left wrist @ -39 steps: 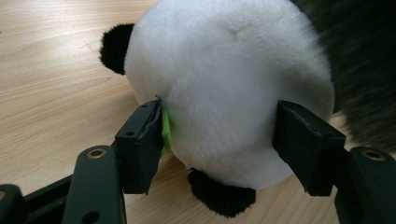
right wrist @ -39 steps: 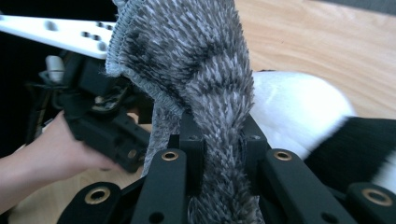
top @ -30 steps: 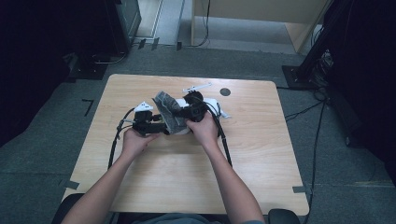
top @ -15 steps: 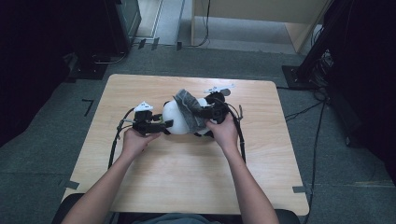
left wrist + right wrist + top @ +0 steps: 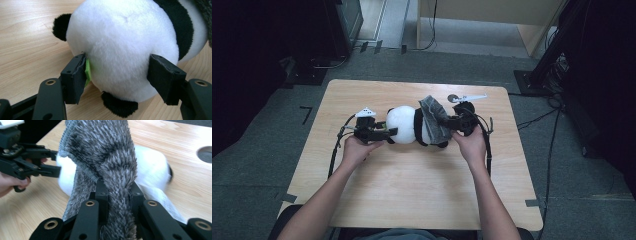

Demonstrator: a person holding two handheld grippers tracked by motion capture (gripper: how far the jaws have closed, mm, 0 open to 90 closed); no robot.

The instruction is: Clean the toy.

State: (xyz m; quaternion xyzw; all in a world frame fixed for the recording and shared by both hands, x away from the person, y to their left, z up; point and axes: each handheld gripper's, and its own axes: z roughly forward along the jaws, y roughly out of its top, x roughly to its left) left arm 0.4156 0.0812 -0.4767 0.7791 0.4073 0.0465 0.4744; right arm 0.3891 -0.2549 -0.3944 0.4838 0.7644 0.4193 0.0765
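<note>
A black-and-white plush panda (image 5: 404, 125) lies on its side in the middle of the wooden table (image 5: 412, 190). My left gripper (image 5: 391, 134) is shut on its round white head (image 5: 125, 45), one pad pressed into the plush on each side, with a green tag by the left pad. A fuzzy grey knitted cloth (image 5: 434, 117) is draped over the panda's body. My right gripper (image 5: 451, 122) is shut on a bunched fold of that cloth (image 5: 107, 152), lifting it off the white plush (image 5: 150, 165). In the right gripper view, the left gripper (image 5: 32, 162) appears at the upper left.
A dark round spot (image 5: 452, 98) marks the tabletop behind the right gripper, also visible as (image 5: 206, 153). Black cables trail from both grippers along the forearms. The table stands on grey floor, with dark stands and cables at the right and back.
My right gripper has moved to the right with the grey cloth, dragging it off the panda's head toward its body. The white head now lies bare. The left gripper has stayed put.
</note>
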